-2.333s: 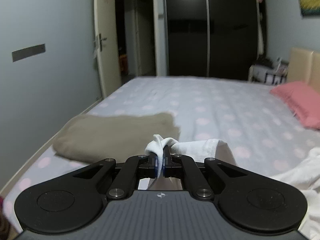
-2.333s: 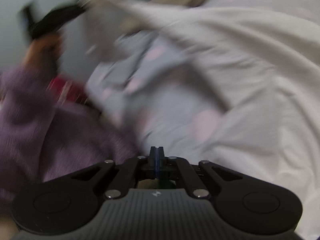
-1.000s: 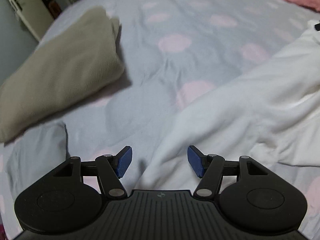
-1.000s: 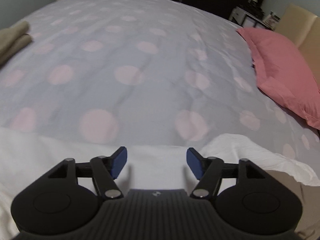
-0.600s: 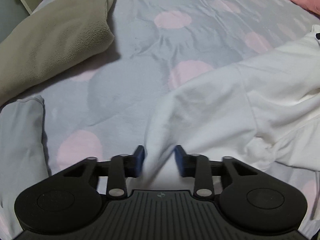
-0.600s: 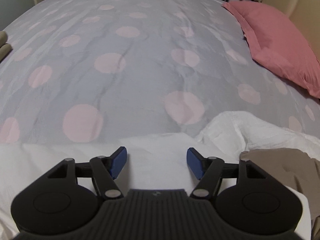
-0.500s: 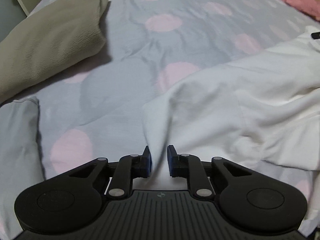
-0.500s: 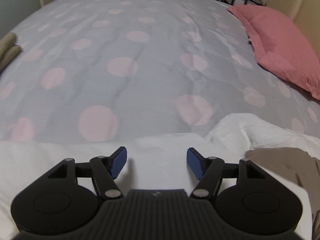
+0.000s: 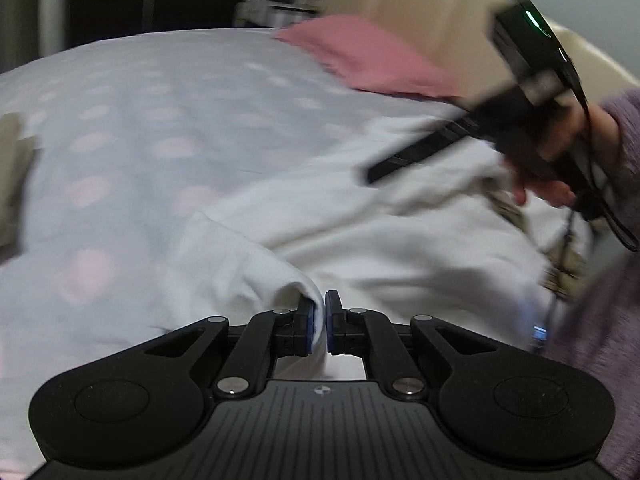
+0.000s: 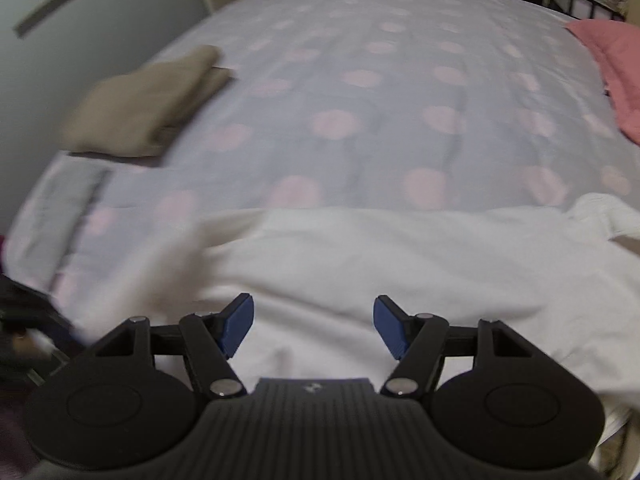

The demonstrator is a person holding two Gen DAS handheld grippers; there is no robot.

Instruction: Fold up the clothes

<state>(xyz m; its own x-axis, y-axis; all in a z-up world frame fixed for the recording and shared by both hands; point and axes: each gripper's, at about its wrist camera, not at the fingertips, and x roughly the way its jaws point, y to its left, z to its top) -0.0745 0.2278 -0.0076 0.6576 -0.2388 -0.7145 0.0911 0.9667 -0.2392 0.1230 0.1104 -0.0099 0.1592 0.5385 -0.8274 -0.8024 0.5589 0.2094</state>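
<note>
White garment [image 9: 400, 248] pinched in left gripper [image 9: 319, 322] – beneath spread right gripper [image 10: 313, 326].

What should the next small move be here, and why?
Probably bring the right tongs down and shut them on the white garment. They hang open with nothing between them, while the left tongs already pinch a fold of the same garment, so a second hold seems needed before folding it over.
</note>
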